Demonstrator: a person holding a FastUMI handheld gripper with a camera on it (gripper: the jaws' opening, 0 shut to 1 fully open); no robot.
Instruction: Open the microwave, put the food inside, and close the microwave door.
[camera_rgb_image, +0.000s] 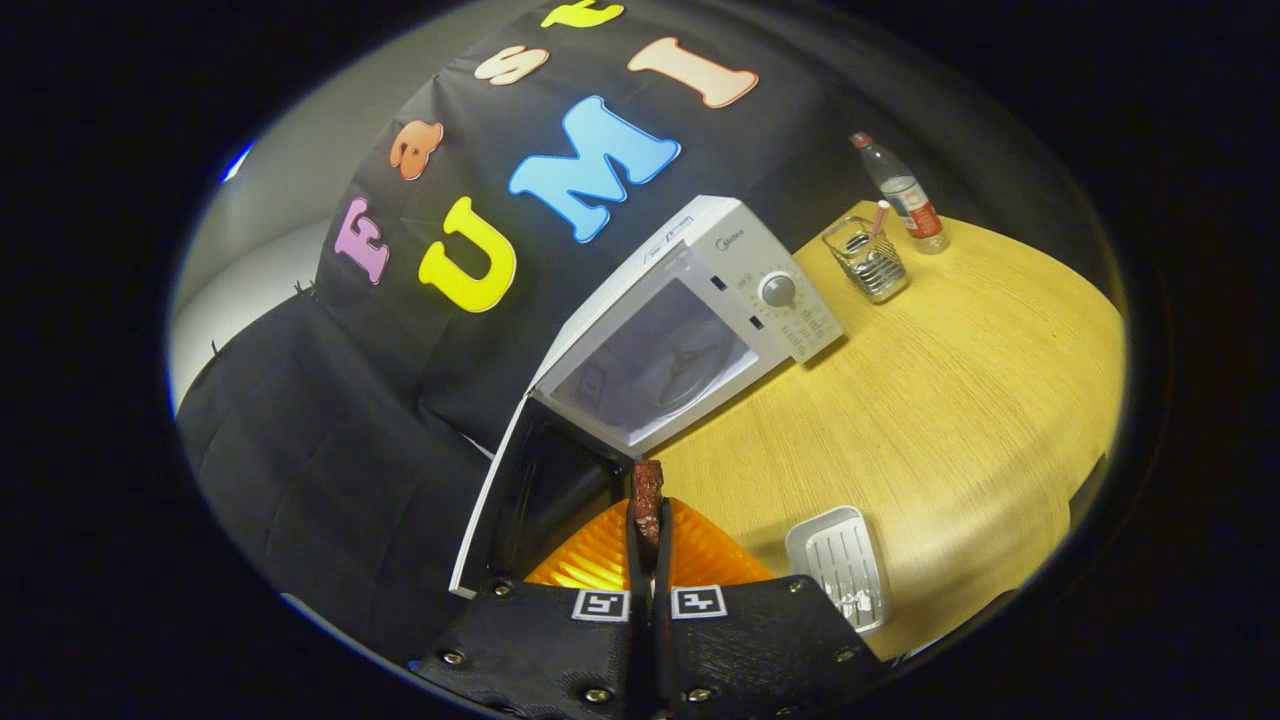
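A: 2 fingers of the gripper (648, 530) are pressed nearly together, pinching a dark reddish-brown piece of food (647, 492) between them. Top end pokes out just past the tips.

B: How does it handle?

A: My guess: light, small, a bit soft and maybe greasy, so it could slip or squash. It is gripped low on the piece, which looks fine; I would not squeeze harder.

B: Where is it relative to things?

A: Held in the air over the table, in front of the open microwave door (500, 490). An orange ribbed shape (700, 555) sits right under the fingers, can't tell what it is. 1 white ridged tray (840, 565) lies on the wooden table (960, 400) just to the side.

B: Further out?

A: The white microwave (700, 310), cavity open and looking bare, is just beyond the food. Past it, a wire basket (868, 262), then a water bottle (900, 192).
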